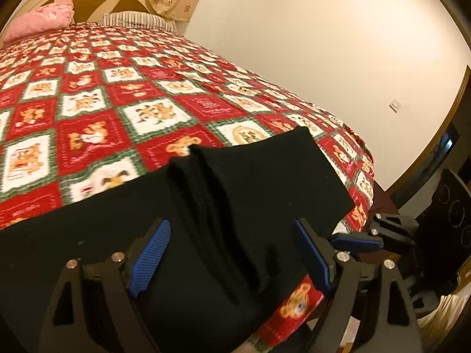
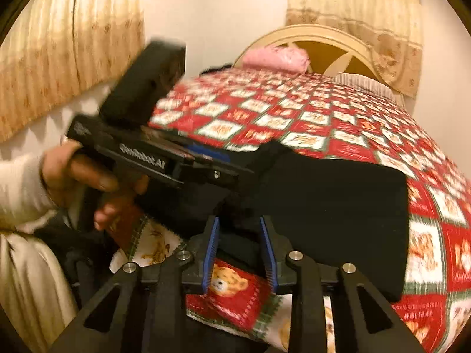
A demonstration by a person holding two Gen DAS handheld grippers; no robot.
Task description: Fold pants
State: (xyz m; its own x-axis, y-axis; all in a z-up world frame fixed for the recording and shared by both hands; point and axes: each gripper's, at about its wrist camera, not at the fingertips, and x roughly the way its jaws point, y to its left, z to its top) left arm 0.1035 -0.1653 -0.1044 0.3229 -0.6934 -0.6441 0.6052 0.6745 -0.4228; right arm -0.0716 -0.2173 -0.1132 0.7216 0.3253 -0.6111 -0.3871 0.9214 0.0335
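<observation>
Left wrist view: black pants [image 1: 182,229] spread on the bed's quilt [image 1: 117,111], already doubled, lying directly under and ahead of the left tool [image 1: 232,253]. Jaws spread wide, straddling a ridge of bunched folds, pads clear of the cloth as far as visible. Soft, limp, light knit by the look; likely to sag and slide on itself, so best pinched at an edge or corner through all layers, not mid-panel. Also shown here only: the far square corner of the pants ahead of the tool, and the right tool [image 1: 356,242] low at the right, past the pants' edge. Pink pillow [image 1: 44,19] far ahead by the headboard. Right wrist view: right tool [image 2: 240,253] at the near edge of the pants [image 2: 338,206], jaws partly parted, narrow gap; dark cloth between the pads, but pressing or merely flanking cannot be told through the blur. Shown here only: the hand [image 2: 85,173] carrying the left tool [image 2: 223,158], off to the left and ahead, over the pants' left end, plus the near hem and quilt edge hanging below the tool. Curtains behind.
</observation>
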